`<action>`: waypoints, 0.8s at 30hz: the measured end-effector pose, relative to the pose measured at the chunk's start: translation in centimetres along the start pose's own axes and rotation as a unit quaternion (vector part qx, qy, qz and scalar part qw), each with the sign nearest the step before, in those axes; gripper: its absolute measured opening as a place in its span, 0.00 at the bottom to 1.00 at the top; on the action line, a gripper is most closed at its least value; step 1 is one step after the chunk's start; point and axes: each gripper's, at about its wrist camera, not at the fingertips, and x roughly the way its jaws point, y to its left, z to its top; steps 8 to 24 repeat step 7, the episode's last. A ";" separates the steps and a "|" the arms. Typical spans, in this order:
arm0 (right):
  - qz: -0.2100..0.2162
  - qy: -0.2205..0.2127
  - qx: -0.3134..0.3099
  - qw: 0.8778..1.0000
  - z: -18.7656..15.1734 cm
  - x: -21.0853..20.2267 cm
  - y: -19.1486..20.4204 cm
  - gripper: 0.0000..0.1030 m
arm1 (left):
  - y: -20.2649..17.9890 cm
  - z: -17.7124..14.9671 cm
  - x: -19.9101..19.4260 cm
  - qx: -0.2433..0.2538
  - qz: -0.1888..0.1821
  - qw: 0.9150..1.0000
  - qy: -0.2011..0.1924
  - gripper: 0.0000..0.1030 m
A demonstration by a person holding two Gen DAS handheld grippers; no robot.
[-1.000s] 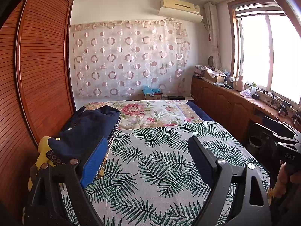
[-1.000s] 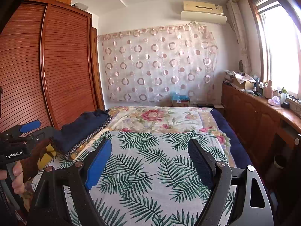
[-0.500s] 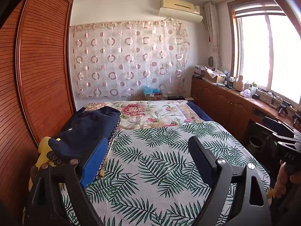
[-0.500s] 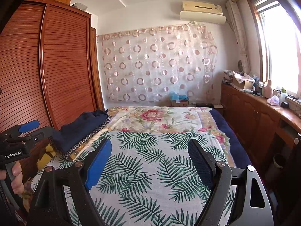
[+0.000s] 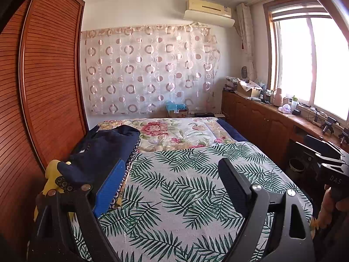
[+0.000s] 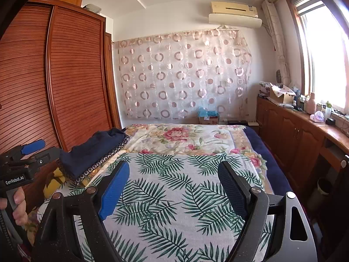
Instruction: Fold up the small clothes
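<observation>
The dark navy garment (image 5: 102, 150) lies bunched along the left edge of the bed (image 5: 231, 131), on top of a yellow cloth (image 5: 51, 180) at the bed's near-left corner, just beside the slatted wooden wardrobe (image 5: 43, 83). It sits exactly where it did a second ago; nothing on the palm-leaf sheet (image 5: 174, 187) has shifted, and both views match the earlier ones.

The left gripper (image 5: 172, 187) hangs over the near end of the bed with its jaws spread wide and nothing between them. Its blue finger (image 5: 109, 187) overlaps the garment's edge in the view, but whether it touches the cloth I cannot tell. The right gripper (image 6: 174, 187) is likewise released wide over bare sheet, gripping nothing and well apart from the garment.
</observation>
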 end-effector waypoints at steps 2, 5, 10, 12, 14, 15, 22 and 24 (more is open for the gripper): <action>0.000 -0.001 0.000 1.000 0.0 0.0 -0.1 0.82 | 0.0 0.0 0.0 0.000 0.000 1.000 0.000 0.85; 0.002 0.000 0.000 1.000 0.0 0.0 -0.1 0.82 | 0.0 0.0 -0.1 -0.001 0.001 1.000 -0.002 0.85; 0.002 -0.001 0.000 1.000 0.1 0.0 -0.1 0.82 | 0.1 0.2 -0.2 -0.001 0.001 1.000 -0.002 0.85; 0.002 -0.001 0.000 1.000 0.1 0.0 -0.1 0.82 | 0.1 0.2 -0.2 -0.001 0.001 1.000 -0.002 0.85; 0.002 -0.001 0.000 1.000 0.1 0.0 -0.1 0.82 | 0.1 0.2 -0.2 -0.001 0.001 1.000 -0.002 0.85; 0.002 -0.001 0.000 1.000 0.1 0.0 -0.1 0.82 | 0.1 0.2 -0.2 -0.001 0.001 1.000 -0.002 0.85; 0.002 -0.001 0.000 1.000 0.1 0.0 -0.1 0.82 | 0.1 0.2 -0.2 -0.001 0.001 1.000 -0.002 0.85; 0.002 -0.001 0.000 1.000 0.1 0.0 -0.1 0.82 | 0.1 0.2 -0.2 -0.001 0.001 1.000 -0.002 0.85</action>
